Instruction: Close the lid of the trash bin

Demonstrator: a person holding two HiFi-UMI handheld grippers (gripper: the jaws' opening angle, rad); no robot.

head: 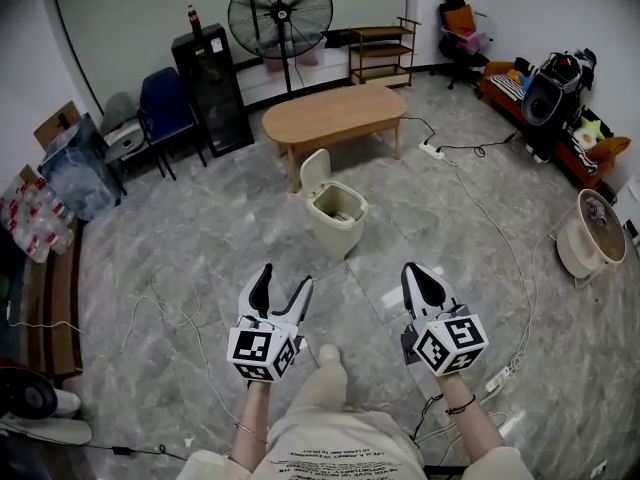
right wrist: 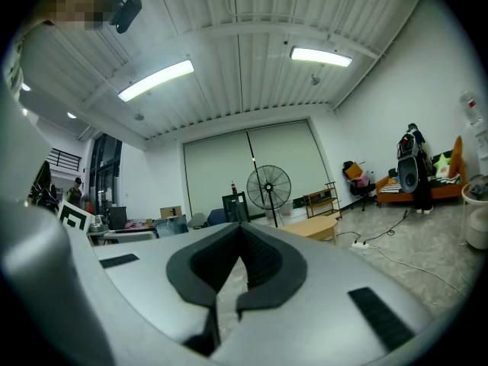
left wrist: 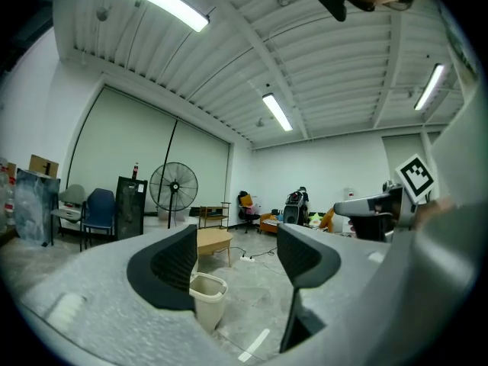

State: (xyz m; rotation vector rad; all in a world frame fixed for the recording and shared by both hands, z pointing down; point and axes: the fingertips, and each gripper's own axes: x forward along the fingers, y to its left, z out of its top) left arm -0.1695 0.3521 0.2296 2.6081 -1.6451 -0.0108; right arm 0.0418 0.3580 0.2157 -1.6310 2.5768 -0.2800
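While the trash bin [head: 326,234] sits on the floor [head: 200,258] well ahead, lid [head: 315,171] upright on its far side, left gripper [head: 284,278] (jaws apart, empty) is slightly nearer; right gripper [head: 418,273] jaws closed

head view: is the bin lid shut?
No, the lid stands upright at the back of the trash bin, leaving its mouth open.

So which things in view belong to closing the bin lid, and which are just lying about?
Job in hand: trash bin, its raised lid, left gripper (jaws apart), right gripper (jaws together).

Lying about: wooden table, standing fan, black cabinet, blue chair, power strip.
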